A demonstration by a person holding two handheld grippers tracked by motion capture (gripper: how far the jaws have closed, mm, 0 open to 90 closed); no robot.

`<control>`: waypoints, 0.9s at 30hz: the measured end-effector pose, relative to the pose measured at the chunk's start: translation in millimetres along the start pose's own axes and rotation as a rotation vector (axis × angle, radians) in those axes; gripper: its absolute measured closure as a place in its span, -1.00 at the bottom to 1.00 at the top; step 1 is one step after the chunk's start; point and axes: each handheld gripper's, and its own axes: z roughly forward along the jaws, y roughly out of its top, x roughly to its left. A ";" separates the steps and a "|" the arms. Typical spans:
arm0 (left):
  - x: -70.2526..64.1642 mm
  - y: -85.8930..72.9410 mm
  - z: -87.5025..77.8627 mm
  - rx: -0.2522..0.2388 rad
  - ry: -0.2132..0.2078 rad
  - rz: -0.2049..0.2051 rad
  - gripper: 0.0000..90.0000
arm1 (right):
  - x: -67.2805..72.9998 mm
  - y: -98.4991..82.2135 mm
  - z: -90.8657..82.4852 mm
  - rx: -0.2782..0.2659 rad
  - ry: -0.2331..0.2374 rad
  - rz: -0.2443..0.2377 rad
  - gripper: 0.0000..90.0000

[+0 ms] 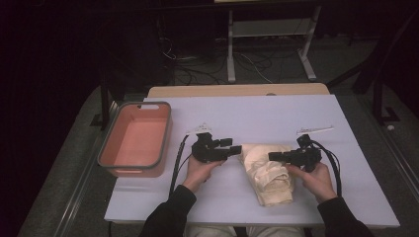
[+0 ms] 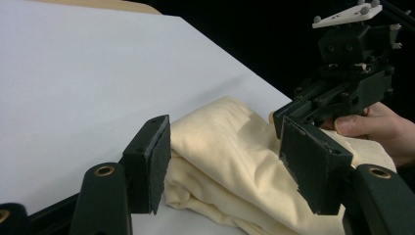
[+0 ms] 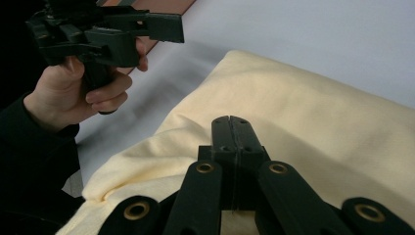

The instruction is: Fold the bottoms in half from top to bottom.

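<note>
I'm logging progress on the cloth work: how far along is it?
Done: the cream cloth lies folded into a thick bundle on the table. In hand: the left gripper stands open around its edge; the right gripper is shut above it. Left, probably: the pink bin holds nothing.

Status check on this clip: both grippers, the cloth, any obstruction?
Left gripper open at the cloth's edge. Right gripper shut above the folded cream cloth; nothing visibly pinched. Pink bin off left, path clear.

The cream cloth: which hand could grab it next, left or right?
Probably left. The left gripper has open jaws at the edge of the cream cloth. The right gripper hangs over it with jaws shut.
</note>
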 end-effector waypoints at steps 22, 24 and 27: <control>0.1 -0.1 4.2 0.023 0.010 0.013 -0.23 | 23.5 -13.8 -11.1 -0.043 0.020 -0.018 0.97; -0.3 -0.3 4.4 0.026 0.011 0.015 -0.23 | 26.7 -15.9 -12.1 -0.040 0.022 -0.022 0.97; -0.6 -0.4 4.8 0.027 0.010 0.016 -0.24 | 30.5 -19.7 -13.2 -0.033 0.023 -0.030 0.97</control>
